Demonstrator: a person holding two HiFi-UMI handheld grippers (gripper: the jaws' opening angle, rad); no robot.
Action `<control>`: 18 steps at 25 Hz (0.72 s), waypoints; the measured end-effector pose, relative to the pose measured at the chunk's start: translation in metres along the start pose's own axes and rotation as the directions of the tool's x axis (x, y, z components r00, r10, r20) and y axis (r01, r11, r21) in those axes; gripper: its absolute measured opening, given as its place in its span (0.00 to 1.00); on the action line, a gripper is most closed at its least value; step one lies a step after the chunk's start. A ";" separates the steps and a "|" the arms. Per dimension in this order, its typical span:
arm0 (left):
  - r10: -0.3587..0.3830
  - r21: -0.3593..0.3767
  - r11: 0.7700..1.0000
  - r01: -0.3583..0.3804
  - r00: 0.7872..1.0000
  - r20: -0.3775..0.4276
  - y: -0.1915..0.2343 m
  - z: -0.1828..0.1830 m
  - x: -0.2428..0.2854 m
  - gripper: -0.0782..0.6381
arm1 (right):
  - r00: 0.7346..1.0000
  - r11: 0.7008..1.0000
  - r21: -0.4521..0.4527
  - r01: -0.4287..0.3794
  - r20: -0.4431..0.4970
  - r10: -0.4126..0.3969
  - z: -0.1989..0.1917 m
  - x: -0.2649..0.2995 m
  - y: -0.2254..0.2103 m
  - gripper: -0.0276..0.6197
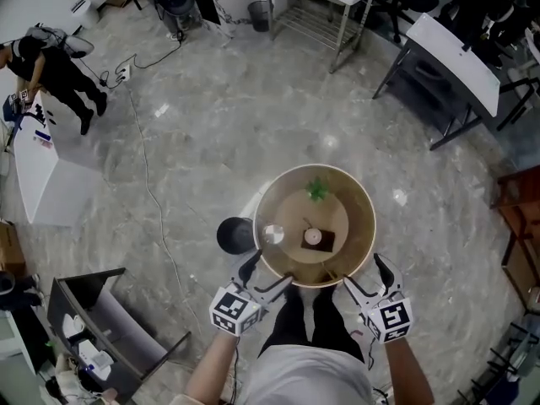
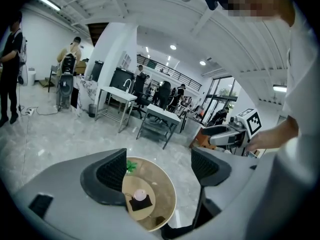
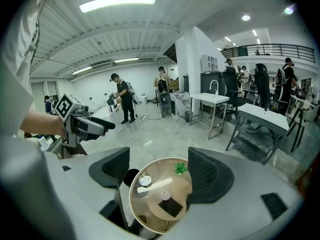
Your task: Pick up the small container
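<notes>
- My left tongs (image 2: 159, 170) stand wide open, ribbed dark pads apart and gripping nothing. My right tongs (image 3: 155, 170) are open and empty too.
- The small container (image 1: 312, 236), pale and round, sits on a dark square mat (image 1: 327, 245) near the middle of the round table (image 1: 364, 199), apart from both tongs.
- The table has a glossy, glass-like top with a thin light rim and a tan disc beneath.
- A leafy green sprig (image 1: 318, 190) lies at the far side, and a pale dish (image 1: 272, 234) at the left.
- A black round object (image 1: 232, 234) on the polished, marbled grey floor (image 1: 211, 125) is partly hidden by the rim.
- The container's material is too small to tell.
</notes>
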State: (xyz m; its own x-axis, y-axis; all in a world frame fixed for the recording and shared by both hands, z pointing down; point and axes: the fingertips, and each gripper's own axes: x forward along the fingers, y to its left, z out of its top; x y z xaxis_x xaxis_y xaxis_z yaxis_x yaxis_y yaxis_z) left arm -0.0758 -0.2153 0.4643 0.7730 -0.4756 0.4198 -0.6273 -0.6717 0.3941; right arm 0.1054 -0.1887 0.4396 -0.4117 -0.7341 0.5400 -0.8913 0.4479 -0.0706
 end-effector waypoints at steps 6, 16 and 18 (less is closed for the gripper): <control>0.015 -0.038 0.999 -0.015 1.000 -0.023 -0.005 -0.025 0.033 0.67 | 0.998 0.999 -0.006 -0.054 -0.037 0.053 -0.024 0.017 -0.016 0.62; 0.070 -0.070 0.995 -0.074 0.996 -0.058 0.022 -0.071 0.104 0.67 | 0.973 0.977 -0.050 -0.209 -0.107 0.203 -0.077 0.095 -0.043 0.62; 0.080 -0.067 0.994 -0.083 0.996 -0.050 0.031 -0.081 0.119 0.67 | 0.966 0.969 -0.065 -0.239 -0.121 0.230 -0.091 0.114 -0.046 0.62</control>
State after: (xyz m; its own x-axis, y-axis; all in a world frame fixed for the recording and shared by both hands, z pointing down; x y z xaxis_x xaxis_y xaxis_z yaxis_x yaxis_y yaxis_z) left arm -0.0111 -0.2468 0.5923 0.7149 -0.4985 0.4903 -0.6941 -0.5905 0.4118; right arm 0.1168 -0.2461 0.5809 -0.5798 -0.5442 0.6064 -0.7527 0.6427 -0.1429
